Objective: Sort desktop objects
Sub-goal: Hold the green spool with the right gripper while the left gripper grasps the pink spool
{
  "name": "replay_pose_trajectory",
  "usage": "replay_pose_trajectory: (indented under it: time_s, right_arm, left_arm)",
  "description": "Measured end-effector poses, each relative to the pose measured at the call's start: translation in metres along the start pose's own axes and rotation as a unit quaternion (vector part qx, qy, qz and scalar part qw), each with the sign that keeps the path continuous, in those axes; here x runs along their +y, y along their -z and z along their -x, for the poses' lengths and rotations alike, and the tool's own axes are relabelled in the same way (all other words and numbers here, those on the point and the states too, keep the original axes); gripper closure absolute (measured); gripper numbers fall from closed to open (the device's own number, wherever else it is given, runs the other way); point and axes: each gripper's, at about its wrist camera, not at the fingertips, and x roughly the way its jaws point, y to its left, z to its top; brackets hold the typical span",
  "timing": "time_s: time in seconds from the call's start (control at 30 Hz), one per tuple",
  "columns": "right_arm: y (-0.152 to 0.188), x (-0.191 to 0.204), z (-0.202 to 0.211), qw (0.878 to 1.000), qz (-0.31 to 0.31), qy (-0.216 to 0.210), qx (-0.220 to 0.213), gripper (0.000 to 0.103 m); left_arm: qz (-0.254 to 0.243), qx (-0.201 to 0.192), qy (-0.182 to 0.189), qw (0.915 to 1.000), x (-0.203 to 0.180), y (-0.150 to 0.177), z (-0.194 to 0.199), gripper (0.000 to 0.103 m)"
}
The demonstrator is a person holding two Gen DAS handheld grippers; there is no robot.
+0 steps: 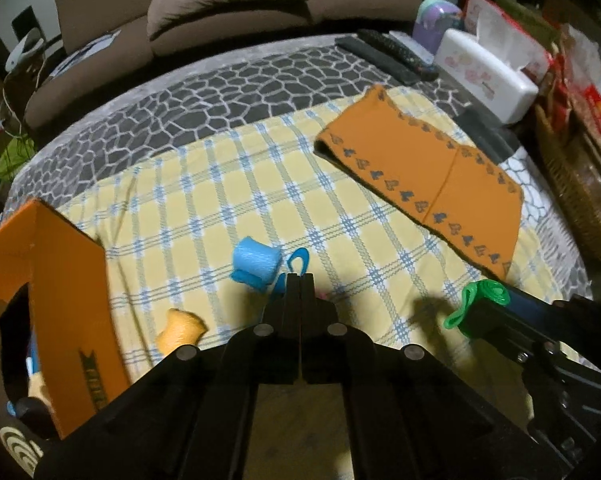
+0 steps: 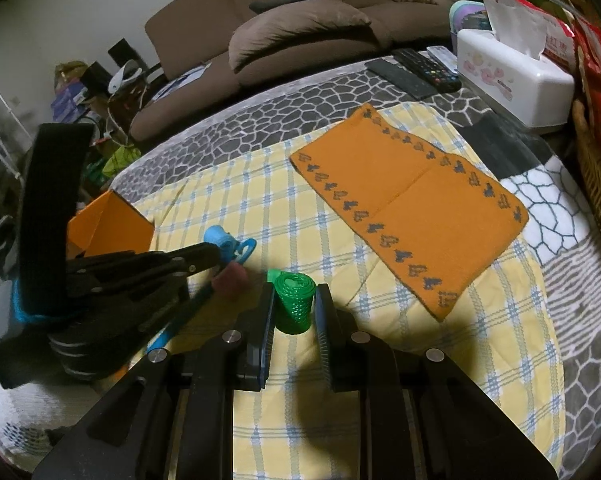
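R gripper (image 2: pixel 293 300) clamps green roll (image 2: pixel 293 302); L gripper (image 1: pixel 300 280) closed.

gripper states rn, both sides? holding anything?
Left gripper: jaws shut, pinching the blue clip.
Right gripper: closed on the green roll, held between both fingers.

A worktop (image 2: pixel 300 92) with a grey stone-pattern cover carries a yellow checked cloth (image 2: pixel 284 200), on which lie an orange mat (image 2: pixel 412 208), an orange box (image 1: pixel 60 280), a blue roll (image 1: pixel 256 262) and an orange roll (image 1: pixel 180 330), with remotes (image 2: pixel 416 70) and a tissue box (image 2: pixel 512 80) at the far corner.
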Motion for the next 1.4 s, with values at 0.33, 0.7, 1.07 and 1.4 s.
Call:
replay_pose_trajectory:
  time_s: [0.33,0.7,1.07,1.4]
  right_arm:
    - [0.003,0.0,0.002,1.0,-0.007,-0.002,0.006,0.084]
    - [0.001,-0.012,-0.001,1.0,-0.018,-0.001,0.009,0.084]
    - [0.0,-0.005,0.005,1.0,-0.012,-0.009,0.005,0.084]
    - [0.0,0.024,0.009,1.0,0.007,-0.017,0.005,0.084]
  left_arm:
    - [0.034,0.019,0.046,0.9982,0.003,0.002,-0.018,0.066]
    - [-0.03,0.029,0.022,0.9989,-0.016,0.012,-0.044,0.074]
    - [0.005,0.009,0.052,0.9986,-0.002,0.014,-0.007,0.075]
    - [0.021,-0.028,0.059,0.9976,0.016,0.019,0.045,0.075]
